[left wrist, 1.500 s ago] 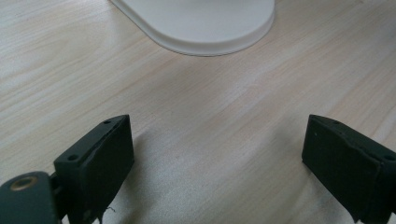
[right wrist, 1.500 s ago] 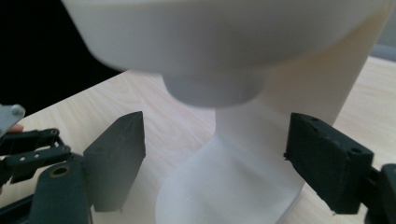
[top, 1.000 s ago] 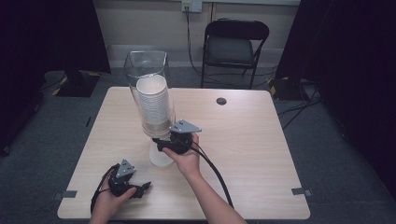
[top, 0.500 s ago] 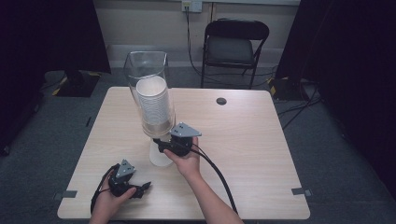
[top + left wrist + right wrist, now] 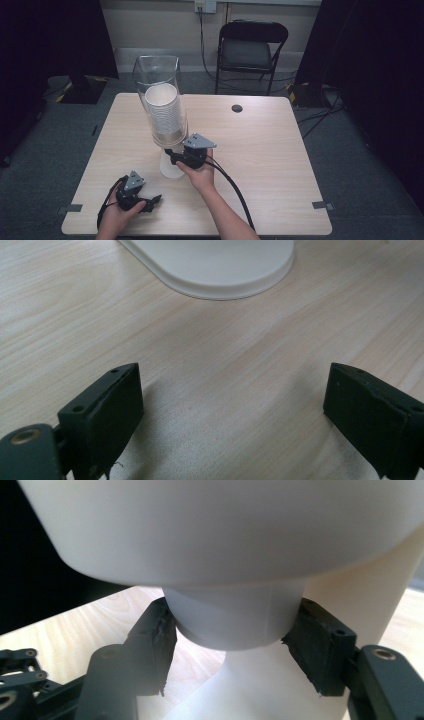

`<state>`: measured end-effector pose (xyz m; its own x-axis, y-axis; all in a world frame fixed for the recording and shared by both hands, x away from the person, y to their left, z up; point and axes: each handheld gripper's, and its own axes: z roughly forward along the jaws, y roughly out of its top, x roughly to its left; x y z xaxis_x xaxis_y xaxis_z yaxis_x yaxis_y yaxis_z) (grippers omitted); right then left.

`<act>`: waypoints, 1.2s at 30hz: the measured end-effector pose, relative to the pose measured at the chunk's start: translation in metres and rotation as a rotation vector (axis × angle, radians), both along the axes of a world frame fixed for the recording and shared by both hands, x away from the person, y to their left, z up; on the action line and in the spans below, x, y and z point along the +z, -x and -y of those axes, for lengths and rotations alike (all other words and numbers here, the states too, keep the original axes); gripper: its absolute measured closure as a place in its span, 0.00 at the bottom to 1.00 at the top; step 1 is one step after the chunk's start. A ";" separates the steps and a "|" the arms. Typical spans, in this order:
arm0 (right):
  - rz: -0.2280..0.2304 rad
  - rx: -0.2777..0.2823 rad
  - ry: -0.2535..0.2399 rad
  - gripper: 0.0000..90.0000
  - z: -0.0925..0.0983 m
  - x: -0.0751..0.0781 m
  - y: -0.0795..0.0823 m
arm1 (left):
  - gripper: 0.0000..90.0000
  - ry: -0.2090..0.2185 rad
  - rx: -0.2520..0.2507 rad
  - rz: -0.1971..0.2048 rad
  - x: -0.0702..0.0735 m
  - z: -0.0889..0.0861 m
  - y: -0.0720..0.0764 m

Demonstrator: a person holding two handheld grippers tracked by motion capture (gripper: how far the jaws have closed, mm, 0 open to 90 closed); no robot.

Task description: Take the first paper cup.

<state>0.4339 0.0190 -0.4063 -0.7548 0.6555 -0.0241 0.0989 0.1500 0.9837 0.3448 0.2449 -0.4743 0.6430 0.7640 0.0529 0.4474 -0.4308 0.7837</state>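
Two tools are working here: the right tool (image 5: 235, 645), jaws just closing, is pinching the bottom cup (image 5: 235, 615) poking out under the cup dispenser (image 5: 161, 102), gripping low so it can be pulled down out of the stack. Left tool (image 5: 142, 200) is resting spread wide on the desk (image 5: 270, 150), holding nothing, near the dispenser base (image 5: 220, 265), probably waiting. Cup is plain white, smooth, tapered, sitting just below the clear tube near the desk's middle-left.

This looks like a lab or recording studio: a bare light-wood table (image 5: 280, 150) stands mid-frame on grey carpet (image 5: 365, 165), black curtains (image 5: 380, 60) hang at both sides, and a folding chair (image 5: 254, 50) and wall socket (image 5: 205, 6) sit at the top.
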 end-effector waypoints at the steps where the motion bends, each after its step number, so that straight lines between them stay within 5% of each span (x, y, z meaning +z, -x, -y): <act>1: -0.067 0.042 0.027 1.00 0.003 -0.003 -0.002 | 0.10 -0.001 -0.001 -0.001 0.000 0.000 0.000; 2: -0.080 0.040 0.106 1.00 0.004 -0.014 -0.004 | 0.10 -0.003 -0.001 0.000 0.000 0.000 0.000; 3: -0.138 0.002 0.210 1.00 0.010 -0.042 -0.008 | 0.10 0.005 0.001 -0.005 0.000 0.000 0.000; 4: -0.107 0.014 0.011 0.98 0.025 -0.046 -0.006 | 0.09 0.001 0.003 -0.003 0.000 0.000 0.000; 5: -0.107 0.014 0.011 0.98 0.025 -0.046 -0.006 | 0.08 0.001 0.003 -0.003 0.000 0.000 0.000; 6: -0.101 0.017 0.122 0.73 0.026 -0.034 -0.010 | 0.08 -0.003 0.004 -0.001 0.000 0.000 0.000; 7: -0.101 0.017 0.122 0.73 0.026 -0.034 -0.010 | 0.08 -0.003 0.004 -0.001 0.000 0.000 0.000; 8: -0.174 0.024 0.117 0.48 0.029 -0.023 -0.013 | 0.08 -0.001 0.005 -0.005 0.000 0.000 0.000; 10: -0.089 0.067 0.129 0.38 0.029 -0.014 -0.007 | 0.08 -0.006 0.002 -0.007 0.000 0.000 -0.001; 12: -0.062 0.073 0.108 0.30 0.025 -0.009 -0.002 | 0.07 0.008 0.008 -0.012 0.000 0.001 -0.001; 15: -0.034 0.066 0.111 0.27 0.021 -0.008 0.001 | 0.06 0.007 0.009 -0.011 0.000 0.001 -0.001; 22: -0.001 0.010 0.026 0.24 0.017 0.004 -0.001 | 0.06 0.003 0.006 -0.011 0.000 0.001 -0.001; 36: 0.020 0.036 -0.028 0.24 -0.008 0.021 -0.011 | 0.06 0.004 0.008 -0.007 0.000 0.001 -0.002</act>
